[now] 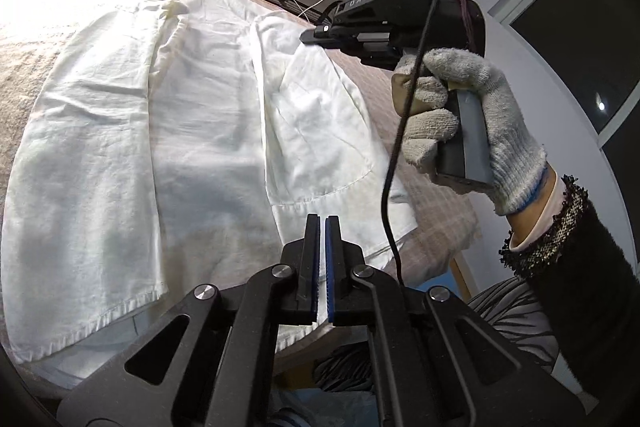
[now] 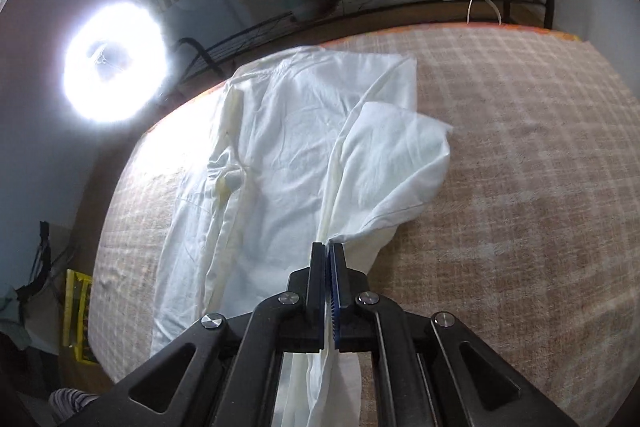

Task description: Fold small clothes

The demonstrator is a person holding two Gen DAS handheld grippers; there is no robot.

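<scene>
Thin white woven cloth garment [image 2: 288, 155], matt, creased and wrinkled. Coarse checked fabric cover on counter [image 2: 520, 147], fuzzy and rough. Matt black plastic on left hand-held gripper [image 1: 322, 227], shiny metal rivets; knitted grey glove [image 1: 472, 107].

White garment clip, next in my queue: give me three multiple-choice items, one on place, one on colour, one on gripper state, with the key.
1. Where does the white garment lie?
A. on the checked cloth-covered table
B. on a chair
C. on the floor

2. What colour are the gripper pads?
A. red
B. blue
C. yellow

3. What is the right gripper doing?
A. open above the table
B. shut on nothing
C. shut on garment fabric

Key: 1 A, the garment is spread over the checked cloth; 2 B, blue strips line the finger faces; 3 C, white fabric is bunched between the closed fingers.
</scene>
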